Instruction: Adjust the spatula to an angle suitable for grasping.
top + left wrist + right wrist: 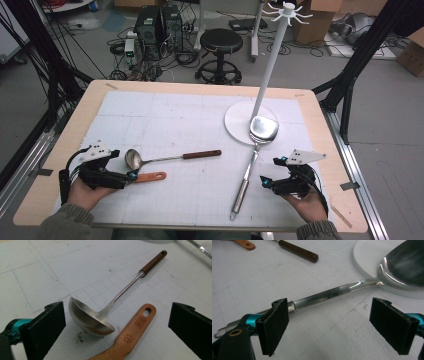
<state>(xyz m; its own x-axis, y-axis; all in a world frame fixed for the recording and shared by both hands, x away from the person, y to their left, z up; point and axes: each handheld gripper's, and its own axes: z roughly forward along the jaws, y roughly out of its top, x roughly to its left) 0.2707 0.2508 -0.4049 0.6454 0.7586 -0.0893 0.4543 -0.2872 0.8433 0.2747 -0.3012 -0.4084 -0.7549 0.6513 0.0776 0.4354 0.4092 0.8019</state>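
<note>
My left gripper (131, 176) rests low on the white mat (165, 120), jaws spread wide, gripping nothing. Between them lie the bowl of the steel ladle (91, 320) and, just beside it, the end of a wooden handle (130, 336). My right gripper (267, 172) is also wide open and empty, just right of the steel turner (352, 287), whose blade rests on the round base of the white rack (240, 122).
</note>
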